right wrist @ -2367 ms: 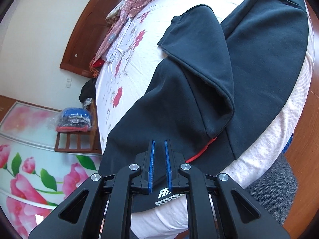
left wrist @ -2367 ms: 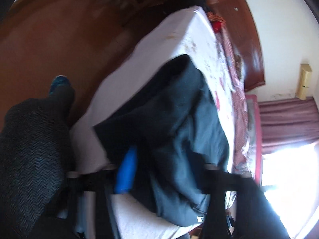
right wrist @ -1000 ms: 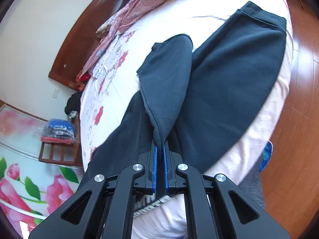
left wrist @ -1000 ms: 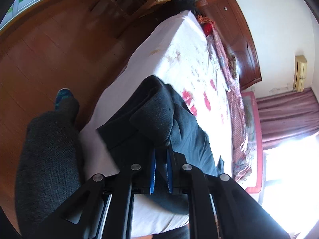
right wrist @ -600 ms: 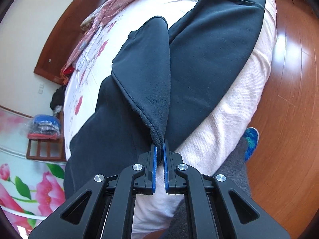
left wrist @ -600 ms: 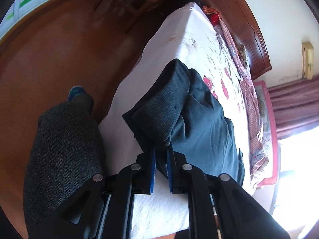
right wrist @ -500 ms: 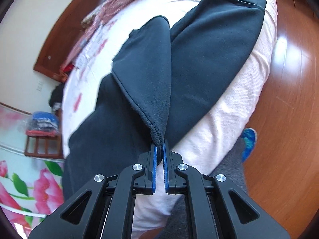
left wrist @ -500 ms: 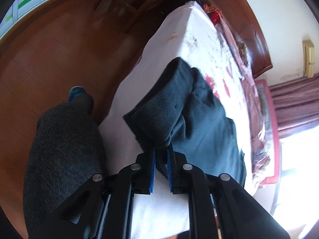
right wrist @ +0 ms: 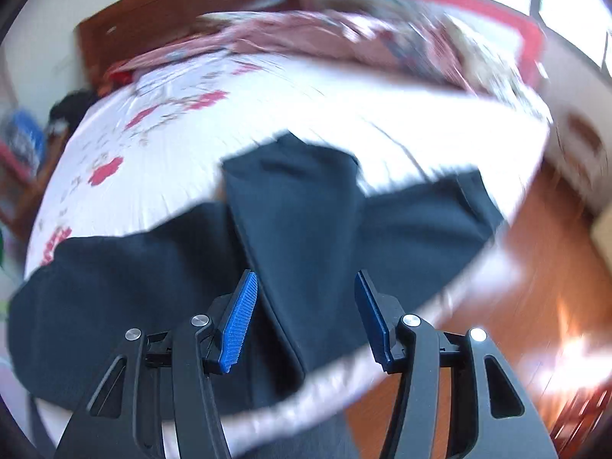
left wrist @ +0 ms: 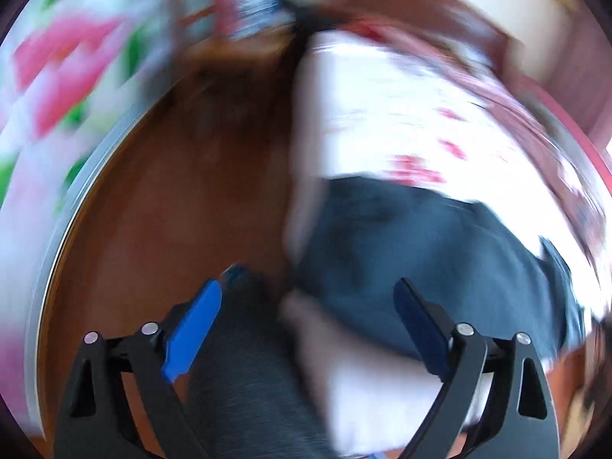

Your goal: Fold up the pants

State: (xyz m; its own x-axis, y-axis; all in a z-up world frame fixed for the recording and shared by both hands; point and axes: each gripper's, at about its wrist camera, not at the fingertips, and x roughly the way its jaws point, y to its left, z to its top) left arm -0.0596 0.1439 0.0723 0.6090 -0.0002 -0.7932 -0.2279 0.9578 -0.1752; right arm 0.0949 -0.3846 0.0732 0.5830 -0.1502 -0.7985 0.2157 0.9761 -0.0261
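Observation:
Dark navy pants point(right wrist: 306, 237) lie on the white flowered bed sheet point(right wrist: 160, 145) near the bed's front edge, one leg folded across the other. They also show in the left wrist view point(left wrist: 420, 252), heavily blurred. My right gripper point(right wrist: 304, 317) is open and empty just above the folded leg. My left gripper point(left wrist: 306, 329) is open and empty, off the bed's corner to the left of the pants, above the person's grey-clad leg point(left wrist: 244, 382).
A brown wooden floor point(left wrist: 160, 229) surrounds the bed. A dark wooden headboard point(right wrist: 172, 7) and a reddish blanket point(right wrist: 306, 34) lie at the far side. A chair with clothes point(left wrist: 237, 4) stands beyond the bed corner. Both views are motion-blurred.
Both grippers have let go of the pants and opened. The lifted fabric has dropped onto the bed, and both grippers have pulled back and swung.

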